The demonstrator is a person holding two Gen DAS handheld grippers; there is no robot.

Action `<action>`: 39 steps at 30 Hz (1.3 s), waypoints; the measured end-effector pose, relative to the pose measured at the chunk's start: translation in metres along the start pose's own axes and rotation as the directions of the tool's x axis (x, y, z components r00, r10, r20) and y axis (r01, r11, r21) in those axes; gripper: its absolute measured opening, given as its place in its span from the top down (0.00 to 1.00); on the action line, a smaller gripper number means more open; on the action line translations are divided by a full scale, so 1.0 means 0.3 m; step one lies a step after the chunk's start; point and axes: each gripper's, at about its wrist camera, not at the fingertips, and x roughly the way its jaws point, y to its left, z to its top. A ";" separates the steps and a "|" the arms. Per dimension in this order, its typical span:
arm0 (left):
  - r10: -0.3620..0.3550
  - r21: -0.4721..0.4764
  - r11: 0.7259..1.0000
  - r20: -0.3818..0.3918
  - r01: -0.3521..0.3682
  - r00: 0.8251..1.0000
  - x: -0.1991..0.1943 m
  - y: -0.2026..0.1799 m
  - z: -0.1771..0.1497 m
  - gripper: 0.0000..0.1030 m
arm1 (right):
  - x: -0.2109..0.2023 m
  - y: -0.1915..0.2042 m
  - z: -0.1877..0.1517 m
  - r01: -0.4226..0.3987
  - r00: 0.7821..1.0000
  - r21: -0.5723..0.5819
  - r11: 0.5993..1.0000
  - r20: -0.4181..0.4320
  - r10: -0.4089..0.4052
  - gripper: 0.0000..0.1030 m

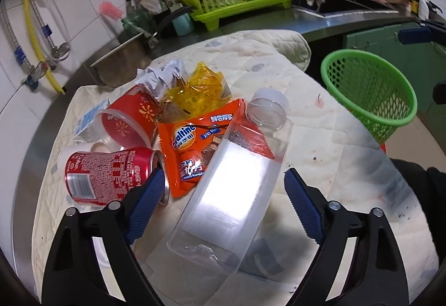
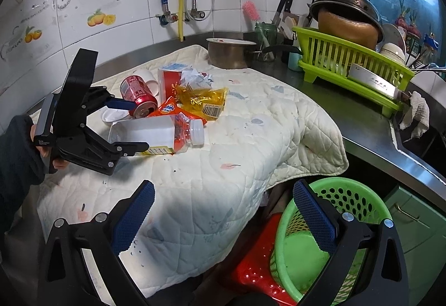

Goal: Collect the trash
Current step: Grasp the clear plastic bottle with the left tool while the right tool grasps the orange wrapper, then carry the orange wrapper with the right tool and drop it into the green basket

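Note:
A pile of trash lies on a quilted cloth (image 1: pixel 320 138). A clear plastic bottle (image 1: pixel 231 180) lies on its side nearest me, between the open jaws of my left gripper (image 1: pixel 223 183), which is not touching it. Beside it lie a red cola can (image 1: pixel 108 175), an orange Ovaltine packet (image 1: pixel 195 144), a yellow wrapper (image 1: pixel 200 91), crumpled paper (image 1: pixel 164 74) and a red paper cup (image 1: pixel 133 119). The bottle (image 2: pixel 156 133) and left gripper (image 2: pixel 133 127) also show in the right wrist view. My right gripper (image 2: pixel 223 208) is open and empty above the cloth's front edge, next to a green basket (image 2: pixel 359 200).
The green basket (image 1: pixel 370 94) stands on a red stool (image 2: pixel 256 272) below the counter edge. A steel pot (image 2: pixel 228 52), a green dish rack (image 2: pixel 348 60) with a cleaver and pans, and a sink (image 2: pixel 418 136) line the counter behind the cloth. Pipes run down the tiled wall.

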 end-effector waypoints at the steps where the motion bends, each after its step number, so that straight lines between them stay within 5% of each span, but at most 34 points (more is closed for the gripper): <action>1: -0.007 0.005 1.000 -0.011 0.007 1.000 0.011 0.000 0.001 0.21 | 0.005 0.001 0.001 0.000 1.000 -0.002 1.000 -0.002 0.000 0.06; 11: -0.039 0.042 0.998 -0.047 0.041 0.998 0.051 -0.021 -0.007 0.36 | 0.025 0.008 0.002 -0.002 1.000 -0.021 1.000 -0.012 0.002 0.06; 23: 0.009 -0.169 0.986 -0.033 -0.014 0.999 -0.045 -0.082 -0.041 0.47 | 0.036 0.000 0.010 -0.041 0.999 -0.023 0.999 -0.002 0.041 0.06; 32: 0.119 -0.403 0.910 0.021 -0.101 0.993 -0.241 -0.076 -0.126 0.48 | 0.144 -0.007 0.074 -0.144 0.989 -0.042 0.989 -0.021 0.144 0.09; 39: 0.214 -0.522 0.836 0.027 -0.169 0.976 -0.348 -0.070 -0.208 0.48 | 0.336 -0.004 0.163 -0.262 0.961 0.038 0.964 -0.077 0.264 0.33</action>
